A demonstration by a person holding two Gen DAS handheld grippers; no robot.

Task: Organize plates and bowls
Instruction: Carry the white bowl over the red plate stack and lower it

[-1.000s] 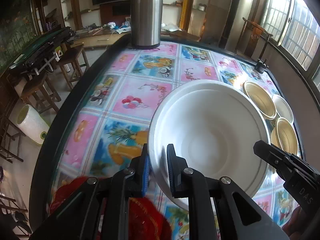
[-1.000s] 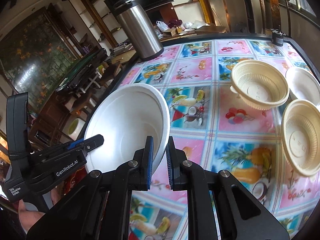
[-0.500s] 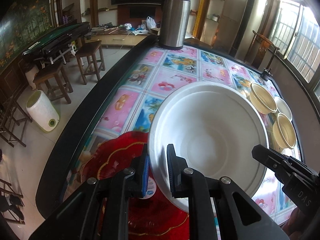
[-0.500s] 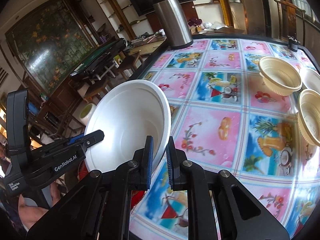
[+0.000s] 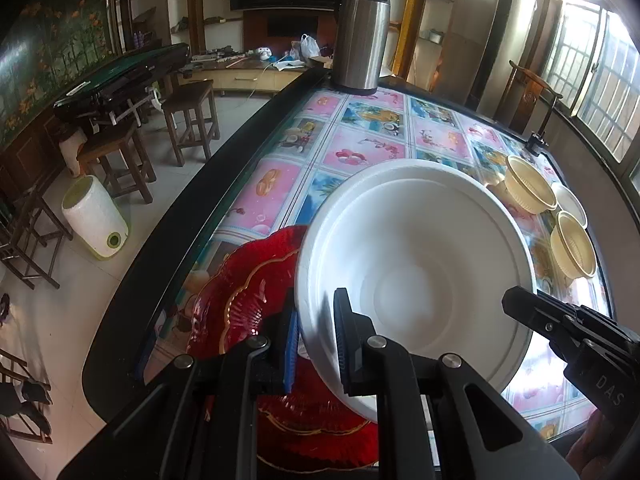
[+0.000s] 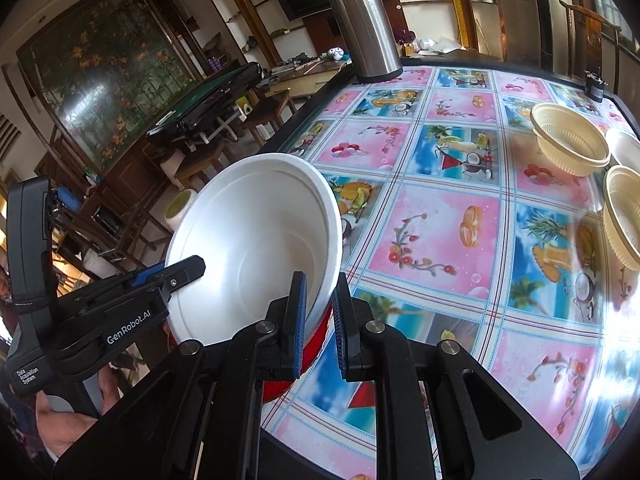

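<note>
Table [image 5: 276, 152], dark-rimmed, under a fruit-print cloth [image 6: 440, 236]; wide bare cloth across its middle. Steel flask [image 5: 360, 36] at the far edge. White foam bowl [image 5: 416, 272], tilted, held over the near edge above a red plate [image 5: 248, 300] with gold trim. Cream bowls [image 6: 568, 144] clustered along the right edge, well apart. Left gripper [image 5: 316, 336] pinching the bowl's near rim; right gripper [image 6: 318, 320] pinching the opposite rim. "GenRobot.AI" and "Data Acquisition System" readable on the left gripper's body, "DAS" on the right one's.
</note>
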